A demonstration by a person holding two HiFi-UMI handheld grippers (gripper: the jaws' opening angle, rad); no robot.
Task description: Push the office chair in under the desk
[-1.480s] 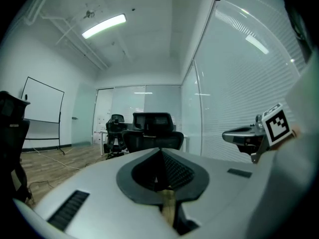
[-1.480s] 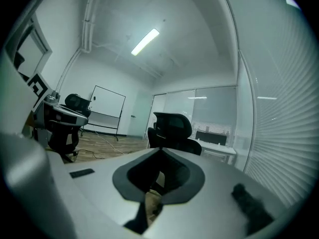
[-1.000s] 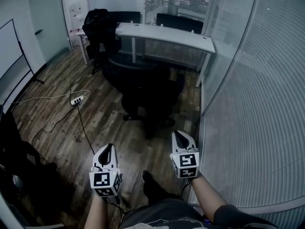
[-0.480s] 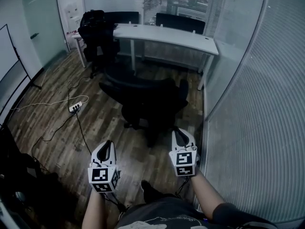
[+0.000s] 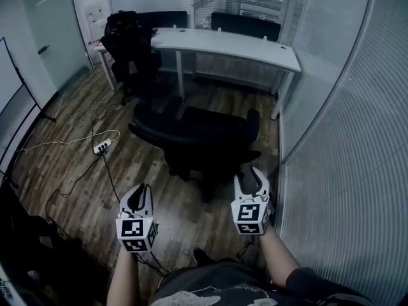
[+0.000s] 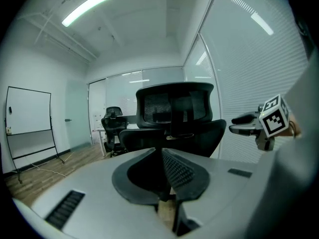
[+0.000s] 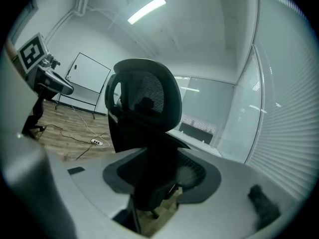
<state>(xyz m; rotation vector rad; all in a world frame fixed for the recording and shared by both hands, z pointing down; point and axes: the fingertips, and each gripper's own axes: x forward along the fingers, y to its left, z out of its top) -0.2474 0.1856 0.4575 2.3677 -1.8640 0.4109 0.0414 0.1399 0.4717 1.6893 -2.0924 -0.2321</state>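
Office chair (image 5: 201,136): on the wooden floor (image 5: 76,113), back facing the grippers, in front of the white surface (image 5: 242,43), not under it.
Left gripper (image 5: 136,198): jaws closed together, empty, near the chair.
Right gripper (image 5: 250,179): jaws just been opening, now partly apart, gripping nothing, close behind the chair.

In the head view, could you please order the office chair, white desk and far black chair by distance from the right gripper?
1. Office chair, ahead of the right gripper, whose empty jaws have just been opening.
2. White desk, beyond it.
3. Far black chair, at its left end.
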